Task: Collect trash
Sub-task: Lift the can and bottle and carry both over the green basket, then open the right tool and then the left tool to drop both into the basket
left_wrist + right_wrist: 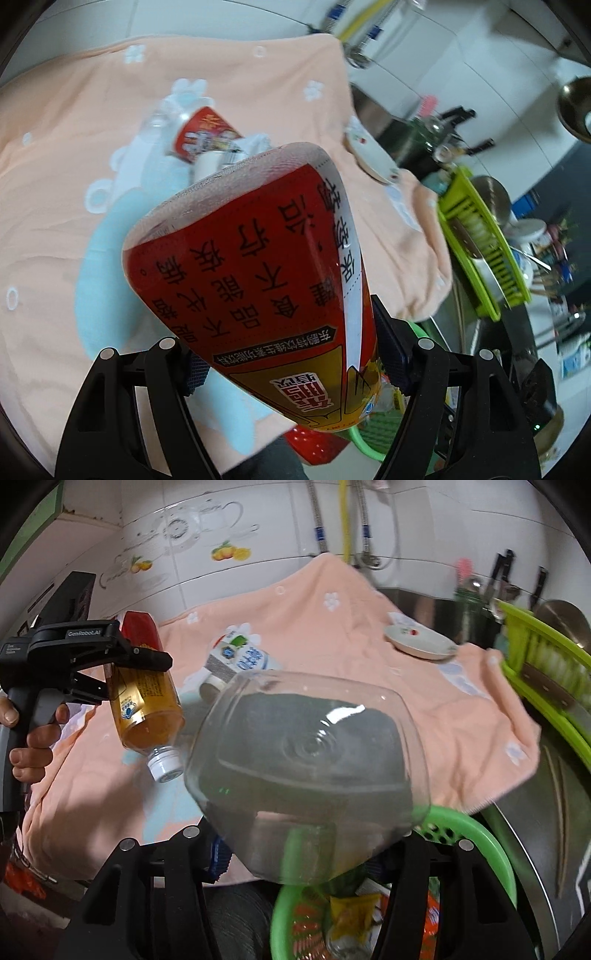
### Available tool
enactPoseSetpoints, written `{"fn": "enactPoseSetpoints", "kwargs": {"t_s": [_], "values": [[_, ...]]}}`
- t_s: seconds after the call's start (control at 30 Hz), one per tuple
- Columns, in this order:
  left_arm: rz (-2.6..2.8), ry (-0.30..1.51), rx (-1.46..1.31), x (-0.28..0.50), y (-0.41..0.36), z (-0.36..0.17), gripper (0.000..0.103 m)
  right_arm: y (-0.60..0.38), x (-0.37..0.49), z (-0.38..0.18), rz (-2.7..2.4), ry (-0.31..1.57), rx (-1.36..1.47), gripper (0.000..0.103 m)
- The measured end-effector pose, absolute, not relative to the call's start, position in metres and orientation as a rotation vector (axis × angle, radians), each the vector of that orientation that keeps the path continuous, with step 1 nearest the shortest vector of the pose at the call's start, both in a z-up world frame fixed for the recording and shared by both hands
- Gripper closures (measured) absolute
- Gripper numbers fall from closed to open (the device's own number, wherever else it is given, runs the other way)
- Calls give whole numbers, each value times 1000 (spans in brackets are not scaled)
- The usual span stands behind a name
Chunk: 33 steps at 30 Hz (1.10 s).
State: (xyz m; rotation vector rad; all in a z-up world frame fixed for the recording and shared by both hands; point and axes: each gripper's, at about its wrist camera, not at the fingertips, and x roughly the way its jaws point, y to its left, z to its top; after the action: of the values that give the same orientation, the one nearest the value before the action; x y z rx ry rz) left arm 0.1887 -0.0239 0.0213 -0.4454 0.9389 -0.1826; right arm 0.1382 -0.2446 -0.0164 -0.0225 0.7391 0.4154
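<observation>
The left gripper (291,354) pinched a red-labelled bottle (258,280) cap-down above the towel (55,155), and the right gripper (306,853) clamped a clear bottle (306,760) over the green basket (476,845). Wrappers already lay in the basket, so the job looked partly done. A carton (236,661) and a red cup (203,133) remained on the towel, probably still to collect.

We see even, bright indoor light, white glare on the clear bottle (306,760), motion blur throughout, and strong fisheye bending with dark corners.
</observation>
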Motion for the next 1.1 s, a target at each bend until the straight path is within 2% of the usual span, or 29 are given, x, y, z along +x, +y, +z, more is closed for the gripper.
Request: {"fn": "enactPoseSetpoints", "kwargs": {"t_s": [0.8, 1.1], "values": [[-440, 1048, -286, 171, -156, -3, 30, -355, 77, -54, 119, 841, 146, 49], [-474, 1101, -232, 171, -186, -20, 29, -371, 68, -45, 84, 799, 179, 42]]}}
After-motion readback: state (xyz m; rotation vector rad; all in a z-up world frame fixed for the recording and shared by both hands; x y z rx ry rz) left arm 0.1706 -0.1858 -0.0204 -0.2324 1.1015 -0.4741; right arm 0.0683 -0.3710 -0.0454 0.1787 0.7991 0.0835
